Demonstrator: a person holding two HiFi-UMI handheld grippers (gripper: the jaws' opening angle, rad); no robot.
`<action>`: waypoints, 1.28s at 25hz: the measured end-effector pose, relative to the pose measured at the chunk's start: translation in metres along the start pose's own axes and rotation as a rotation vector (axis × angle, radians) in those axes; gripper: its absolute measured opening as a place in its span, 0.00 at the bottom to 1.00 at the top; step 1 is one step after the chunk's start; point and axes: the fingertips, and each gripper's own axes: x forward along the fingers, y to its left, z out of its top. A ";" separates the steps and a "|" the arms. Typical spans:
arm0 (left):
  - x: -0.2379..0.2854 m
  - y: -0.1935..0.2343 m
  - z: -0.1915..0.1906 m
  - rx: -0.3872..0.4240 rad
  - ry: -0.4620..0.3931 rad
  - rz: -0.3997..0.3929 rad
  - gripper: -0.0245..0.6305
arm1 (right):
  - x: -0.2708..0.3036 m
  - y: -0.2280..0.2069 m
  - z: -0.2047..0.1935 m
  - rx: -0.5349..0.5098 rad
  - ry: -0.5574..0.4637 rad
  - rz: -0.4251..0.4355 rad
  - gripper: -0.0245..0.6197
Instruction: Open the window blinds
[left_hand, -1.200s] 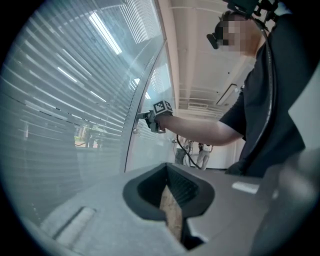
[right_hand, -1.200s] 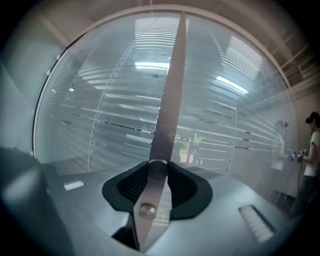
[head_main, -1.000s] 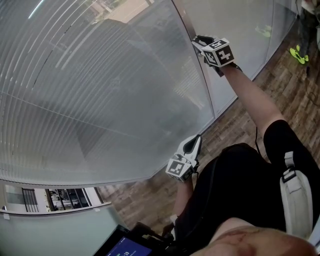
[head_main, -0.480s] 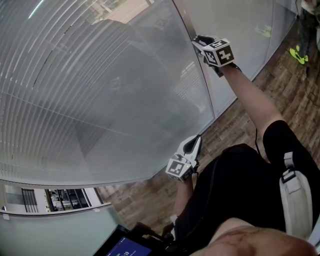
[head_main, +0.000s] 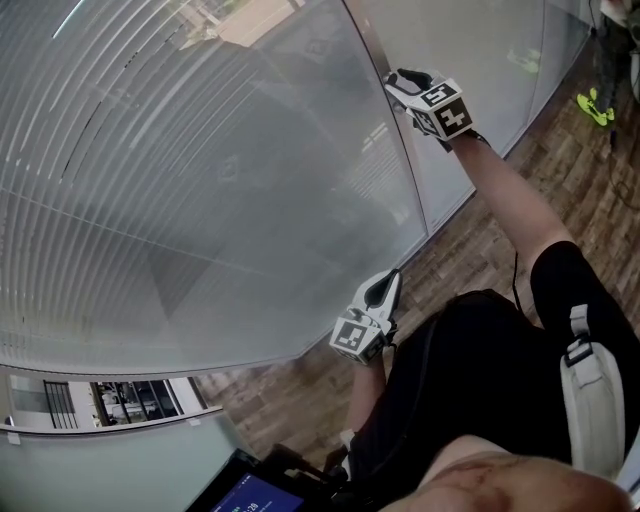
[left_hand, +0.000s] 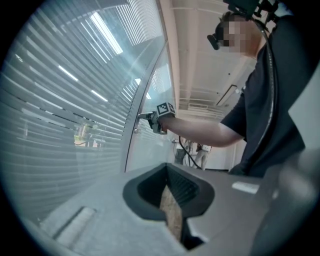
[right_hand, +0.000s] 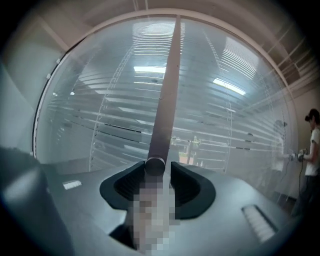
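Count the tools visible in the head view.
2: the right tool up high, shut on the wand; the left tool lower, by the person.

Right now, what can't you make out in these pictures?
Right gripper view: the wand is blurred over at its lower end, in the right gripper; how its top attaches is too small.
Right gripper view: the distant person is too small to tell what they hold.
Left gripper view: the scenery beyond the blinds is too small and blurred.
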 end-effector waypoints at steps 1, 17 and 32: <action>0.000 0.002 -0.001 0.001 -0.001 0.002 0.04 | -0.003 0.002 0.003 -0.051 -0.001 -0.002 0.30; 0.005 0.000 -0.004 0.041 -0.007 -0.021 0.04 | -0.021 0.028 0.002 -1.086 0.064 -0.075 0.36; -0.002 0.010 0.000 0.027 -0.002 0.024 0.04 | -0.003 0.021 -0.004 -1.205 0.092 -0.070 0.32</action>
